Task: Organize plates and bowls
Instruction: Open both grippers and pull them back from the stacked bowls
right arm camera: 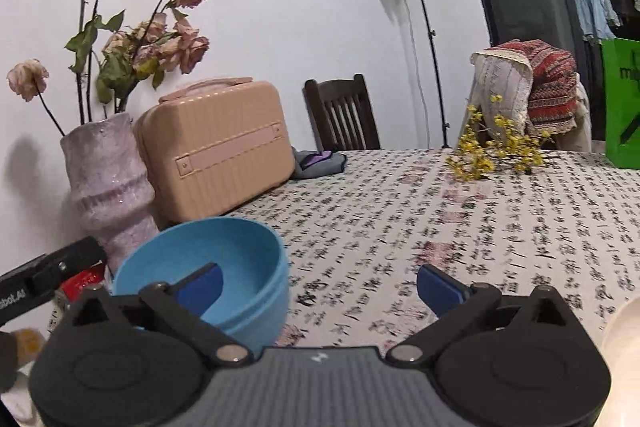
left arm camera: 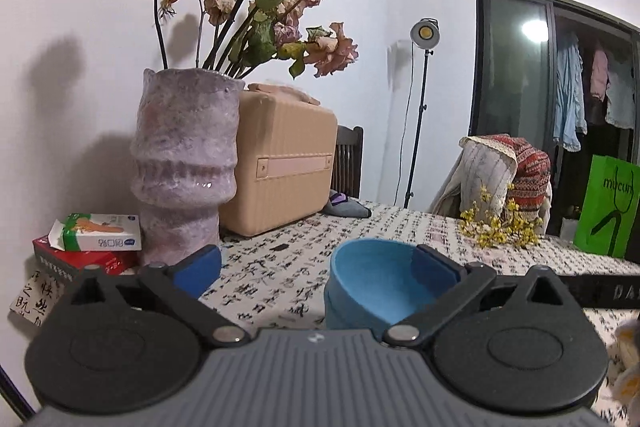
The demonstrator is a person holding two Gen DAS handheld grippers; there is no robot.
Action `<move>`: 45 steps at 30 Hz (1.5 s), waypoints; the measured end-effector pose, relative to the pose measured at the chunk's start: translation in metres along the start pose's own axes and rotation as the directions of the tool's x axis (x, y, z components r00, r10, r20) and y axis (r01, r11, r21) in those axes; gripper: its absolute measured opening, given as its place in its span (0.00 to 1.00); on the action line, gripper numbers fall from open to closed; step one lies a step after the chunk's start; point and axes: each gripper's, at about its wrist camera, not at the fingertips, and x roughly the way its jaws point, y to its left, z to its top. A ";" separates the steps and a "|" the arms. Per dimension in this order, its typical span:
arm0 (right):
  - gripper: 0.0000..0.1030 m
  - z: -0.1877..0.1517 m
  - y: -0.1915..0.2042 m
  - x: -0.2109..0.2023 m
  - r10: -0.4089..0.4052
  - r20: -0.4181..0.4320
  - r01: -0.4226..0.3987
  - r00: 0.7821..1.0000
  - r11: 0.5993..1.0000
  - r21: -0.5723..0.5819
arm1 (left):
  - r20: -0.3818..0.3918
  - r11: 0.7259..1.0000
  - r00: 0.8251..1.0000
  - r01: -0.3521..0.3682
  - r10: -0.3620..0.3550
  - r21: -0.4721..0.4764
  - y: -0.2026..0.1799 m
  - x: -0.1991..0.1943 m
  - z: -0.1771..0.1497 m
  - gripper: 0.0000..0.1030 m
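I judge the blue bowls [right arm camera: 224,267] just stacked beside the vase [right arm camera: 108,179]. My left gripper [left arm camera: 316,267] and right gripper [right arm camera: 320,285] gape wide, holding nothing. Next I need another dish to collect.

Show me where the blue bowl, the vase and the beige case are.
Blue bowl [right arm camera: 240,251]: right wrist view, on its inner wall.
Vase [left arm camera: 184,147]: left wrist view, on the middle of its body.
Beige case [right arm camera: 224,131]: right wrist view, on its ribbed front above the strap.
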 end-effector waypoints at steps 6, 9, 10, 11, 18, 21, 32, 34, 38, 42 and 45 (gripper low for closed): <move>1.00 -0.004 -0.015 -0.014 -0.034 0.021 0.034 0.999 0.999 0.022 | 0.010 1.000 1.000 0.011 -0.011 0.019 -0.001 -0.010 -0.006 1.00; 1.00 -0.005 -0.022 -0.021 -0.047 0.032 0.046 0.998 0.999 0.028 | 0.017 1.000 1.000 0.015 -0.015 0.020 -0.003 -0.014 -0.005 1.00; 1.00 -0.005 -0.023 -0.023 -0.051 0.035 0.049 0.998 0.998 0.030 | 0.019 1.000 1.000 0.017 -0.017 0.020 -0.004 -0.015 -0.004 1.00; 1.00 -0.006 -0.025 -0.025 -0.052 0.039 0.051 0.998 0.998 0.032 | 0.021 1.000 1.000 0.018 -0.018 0.022 -0.006 -0.015 -0.004 1.00; 1.00 -0.009 -0.034 -0.039 -0.076 0.053 0.074 0.996 0.997 0.034 | 0.019 0.999 0.999 0.036 -0.037 0.037 -0.016 -0.021 -0.006 1.00; 1.00 -0.010 -0.037 -0.045 -0.083 0.057 0.081 0.995 0.996 0.038 | 0.017 0.998 0.999 0.039 -0.040 0.042 -0.019 -0.024 -0.007 1.00; 1.00 -0.016 -0.046 -0.070 -0.123 0.083 0.120 0.989 0.992 0.043 | 0.005 0.998 0.999 0.046 -0.047 0.046 -0.023 -0.036 -0.009 1.00; 1.00 -0.017 -0.047 -0.075 -0.133 0.087 0.130 0.987 0.991 0.041 | 0.004 0.998 0.999 0.047 -0.047 0.047 -0.023 -0.039 -0.010 1.00; 1.00 -0.019 -0.050 -0.085 -0.147 0.096 0.143 0.984 0.989 0.048 | 0.007 0.997 0.998 0.056 -0.056 0.049 -0.026 -0.045 -0.010 1.00; 1.00 -0.022 -0.053 -0.093 -0.160 0.103 0.155 0.982 0.987 0.053 | 0.010 0.996 0.997 0.075 -0.076 0.056 -0.030 -0.052 -0.010 1.00; 1.00 -0.024 -0.054 -0.100 -0.170 0.108 0.165 0.980 0.985 0.055 | 0.015 0.994 0.996 0.091 -0.092 0.061 -0.035 -0.056 -0.010 1.00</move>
